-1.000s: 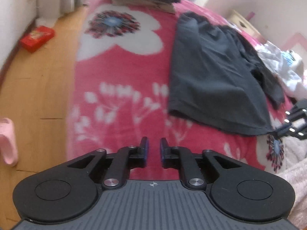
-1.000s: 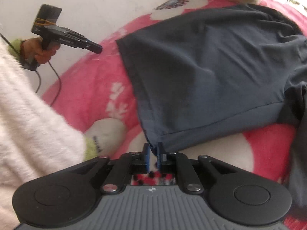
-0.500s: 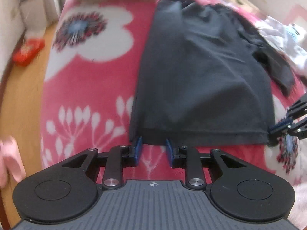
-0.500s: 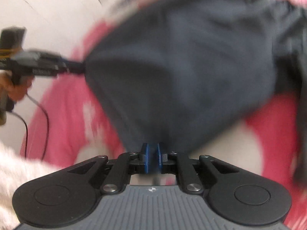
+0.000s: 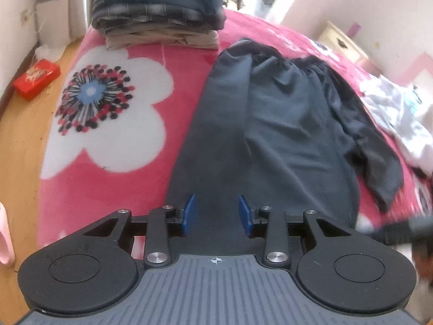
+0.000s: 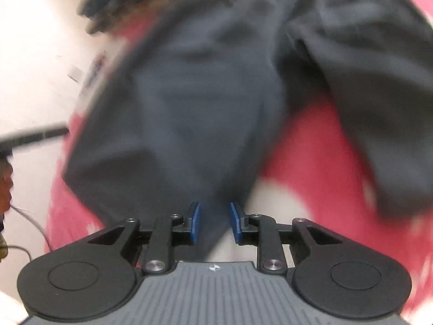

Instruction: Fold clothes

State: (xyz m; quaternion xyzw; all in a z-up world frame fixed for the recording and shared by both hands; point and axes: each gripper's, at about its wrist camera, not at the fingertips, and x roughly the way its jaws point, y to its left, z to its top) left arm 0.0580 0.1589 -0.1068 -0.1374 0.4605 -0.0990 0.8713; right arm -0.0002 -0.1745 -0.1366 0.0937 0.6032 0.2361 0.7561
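A dark grey long-sleeved top (image 5: 273,124) lies flat on the pink flowered blanket (image 5: 116,140), hem towards me, one sleeve trailing off to the right. My left gripper (image 5: 216,212) is open, its blue pads on either side of the hem's left part, above the cloth. In the blurred right wrist view the same top (image 6: 205,103) fills the middle. My right gripper (image 6: 213,222) is open with a fold of the hem lying between its pads. The right gripper also shows blurred at the right edge of the left wrist view (image 5: 403,233).
A stack of folded dark and beige clothes (image 5: 159,10) sits at the far end of the bed. White crumpled clothes (image 5: 397,119) lie at the right. A red box (image 5: 36,81) is on the wooden floor at the left. A pink slipper (image 5: 4,238) is at the left edge.
My left gripper moved forward over the hem and opened wider. My right gripper, which was shut on the hem corner, has opened; the top lies flatter and one side is folded inward.
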